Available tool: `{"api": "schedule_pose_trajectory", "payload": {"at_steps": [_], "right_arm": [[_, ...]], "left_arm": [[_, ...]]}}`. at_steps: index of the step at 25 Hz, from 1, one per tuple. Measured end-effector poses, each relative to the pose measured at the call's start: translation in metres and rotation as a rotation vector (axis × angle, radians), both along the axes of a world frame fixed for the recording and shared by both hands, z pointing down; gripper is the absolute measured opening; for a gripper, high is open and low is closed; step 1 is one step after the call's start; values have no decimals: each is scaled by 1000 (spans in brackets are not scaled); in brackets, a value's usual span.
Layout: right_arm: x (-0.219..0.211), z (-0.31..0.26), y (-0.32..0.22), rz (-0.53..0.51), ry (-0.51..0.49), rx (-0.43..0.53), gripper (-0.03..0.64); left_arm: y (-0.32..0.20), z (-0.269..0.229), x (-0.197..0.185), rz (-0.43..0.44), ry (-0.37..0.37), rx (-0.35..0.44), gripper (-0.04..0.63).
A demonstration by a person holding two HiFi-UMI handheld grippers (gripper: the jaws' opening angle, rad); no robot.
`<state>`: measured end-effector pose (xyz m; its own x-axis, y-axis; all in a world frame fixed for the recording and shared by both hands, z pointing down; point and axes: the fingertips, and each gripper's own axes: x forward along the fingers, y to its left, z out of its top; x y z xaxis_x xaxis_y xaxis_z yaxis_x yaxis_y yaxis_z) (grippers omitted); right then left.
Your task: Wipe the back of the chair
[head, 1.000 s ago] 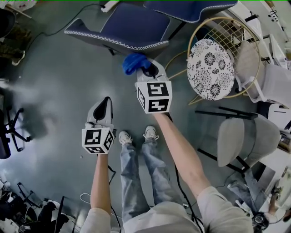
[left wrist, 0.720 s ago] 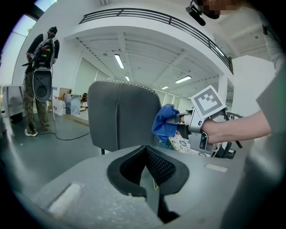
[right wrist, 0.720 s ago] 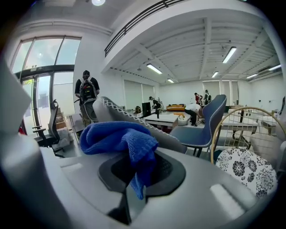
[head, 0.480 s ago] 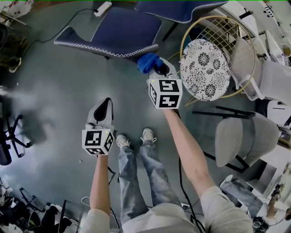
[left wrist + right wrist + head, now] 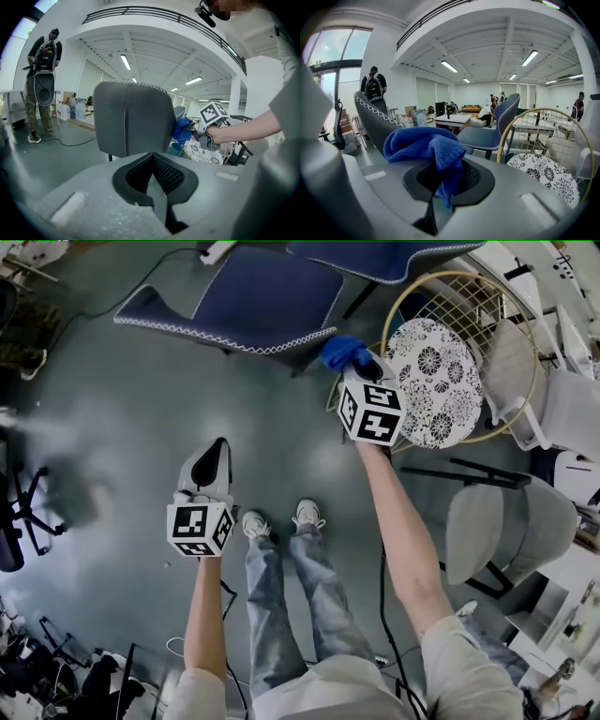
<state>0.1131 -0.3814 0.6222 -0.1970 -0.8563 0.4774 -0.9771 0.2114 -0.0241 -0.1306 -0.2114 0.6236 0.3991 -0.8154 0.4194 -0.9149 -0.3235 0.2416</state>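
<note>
The dark blue chair, trimmed with white stitching, has its back [image 5: 234,301] at the top of the head view. My right gripper [image 5: 361,362] is shut on a bunched blue cloth [image 5: 343,352] and holds it against the right end of the back's edge. The left gripper view shows the cloth [image 5: 182,131] touching the right side of the chair back [image 5: 133,117], with the right gripper [image 5: 211,127] behind it. In the right gripper view the cloth [image 5: 424,145] fills the jaws, and the chair back [image 5: 375,122] rises on the left. My left gripper [image 5: 217,451] hangs shut and empty over the floor, short of the chair.
A gold wire chair with a floral cushion [image 5: 436,381] stands just right of the cloth. A grey chair [image 5: 497,521] is further right and a second blue chair [image 5: 394,254] behind. An office chair base [image 5: 19,512] sits at far left. A person with a backpack [image 5: 42,84] stands beyond.
My right gripper has carried the cloth rightward along the chair back's edge to its right end. The left gripper has stayed put.
</note>
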Motion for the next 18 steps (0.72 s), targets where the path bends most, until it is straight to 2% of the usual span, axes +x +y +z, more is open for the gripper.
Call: {"api": "schedule_pose_trajectory", "payload": {"at_steps": [7,13,18], "right_arm": [[-12,4,24,-5,-12,3,46],[-69,32,66,-69,-62,-57,46],[-130,47,70,-118,-101,-82,46]], "left_arm": [[-3,3,0,4,7,1,0],[0,2,-9,1,8,7,0],[4,6,-31,-21,1,-3,0]]}}
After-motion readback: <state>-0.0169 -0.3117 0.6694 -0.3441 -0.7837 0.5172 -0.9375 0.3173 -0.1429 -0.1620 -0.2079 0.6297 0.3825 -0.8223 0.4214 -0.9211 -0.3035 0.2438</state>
